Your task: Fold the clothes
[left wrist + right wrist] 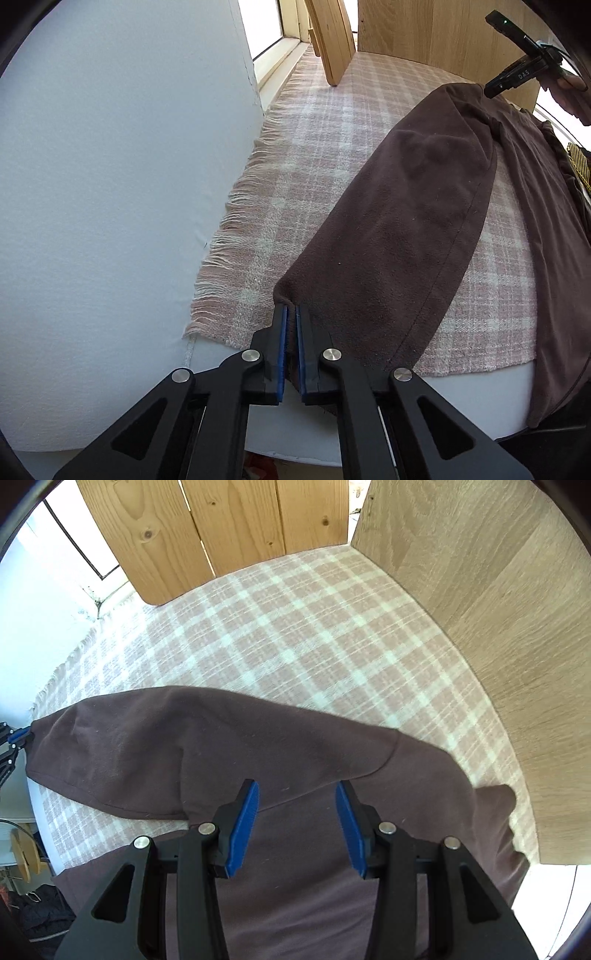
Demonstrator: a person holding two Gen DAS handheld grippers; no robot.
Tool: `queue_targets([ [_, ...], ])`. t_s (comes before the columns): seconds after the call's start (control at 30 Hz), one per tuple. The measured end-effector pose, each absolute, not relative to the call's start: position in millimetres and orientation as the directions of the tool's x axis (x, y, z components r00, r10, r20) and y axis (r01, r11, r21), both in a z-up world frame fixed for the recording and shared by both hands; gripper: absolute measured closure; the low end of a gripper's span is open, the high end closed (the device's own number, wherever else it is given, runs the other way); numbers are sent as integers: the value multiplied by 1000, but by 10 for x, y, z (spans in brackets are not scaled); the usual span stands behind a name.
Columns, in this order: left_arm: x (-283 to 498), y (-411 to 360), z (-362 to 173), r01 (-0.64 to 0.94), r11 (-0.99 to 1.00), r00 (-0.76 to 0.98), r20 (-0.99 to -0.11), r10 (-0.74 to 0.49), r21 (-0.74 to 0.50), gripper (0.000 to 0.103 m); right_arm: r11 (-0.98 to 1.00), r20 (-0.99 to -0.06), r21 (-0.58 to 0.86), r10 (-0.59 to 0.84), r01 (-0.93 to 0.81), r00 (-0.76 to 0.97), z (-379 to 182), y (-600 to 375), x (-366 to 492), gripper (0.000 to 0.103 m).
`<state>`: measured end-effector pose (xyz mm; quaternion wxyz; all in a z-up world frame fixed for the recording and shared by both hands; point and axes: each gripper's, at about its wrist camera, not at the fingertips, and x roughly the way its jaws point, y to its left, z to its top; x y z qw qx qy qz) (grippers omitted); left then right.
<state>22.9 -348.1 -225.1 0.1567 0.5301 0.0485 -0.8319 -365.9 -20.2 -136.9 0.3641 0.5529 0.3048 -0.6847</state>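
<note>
Now your left gripper (pixel 291 314) is clamped tight on the end of the brown top's (pixel 388 229) sleeve, and that top lies spread on the pink checked blanket (pixel 295 177) by the wooden boards (pixel 207 524). Your right gripper (pixel 297 794) hangs just above the top's body with its blue pads apart, holding nothing. If you pull the sleeve too fast with only that small pinch, it could slip out, or the whole top could slide and bunch up because nothing presses it down.
</note>
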Motion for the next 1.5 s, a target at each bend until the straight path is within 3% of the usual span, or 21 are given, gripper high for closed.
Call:
queue_targets([
  [0.2,271,-3437,-1708,338,-938,-477,-843,-247,83,99,-460,-984,-84,-102,884,-147,-1549,-849,-4116,60],
  [0.37,294,-3357,-1400,326,-941,-525,-810,-261,91,99,-416,-988,-10,-136,909,-74,-1461,-1000,-4070,60],
  [0.6,341,-3262,-1302,304,-949,-547,-801,-243,81,99,-274,-987,-126,-65,953,-149,-1655,-1263,-3898,60],
  [0.73,343,-3225,-1308,304,-949,-544,-802,-249,88,99,-241,-990,-123,-32,963,-135,-1913,-1429,-3915,60],
  [0.77,342,-3219,-1309,305,-948,-544,-801,-249,88,99,-257,-995,-90,-28,962,-100,-1950,-1421,-3947,63],
  [0.8,348,-3213,-1307,305,-949,-546,-800,-248,86,99,-281,-998,-50,-33,958,-62,-1965,-1401,-3983,85],
  [0.83,358,-3204,-1300,302,-950,-550,-799,-245,83,99,-307,-998,-26,-41,951,-41,-1958,-1374,-4020,95],
  [1.1,516,-3039,-1131,248,-969,-630,-761,-153,-10,99,-415,-988,-39,-119,909,-97,-1514,-1035,-4105,99],
  [1.33,789,-2351,-1056,180,-981,-682,-728,-70,-74,99,-456,-973,-87,-153,885,-174,-1227,-478,-3902,99],
  [1.5,896,-1472,-1421,123,-984,-638,-770,23,-131,99,-464,-975,-57,-165,884,-150,-1629,-151,-3845,99],
])
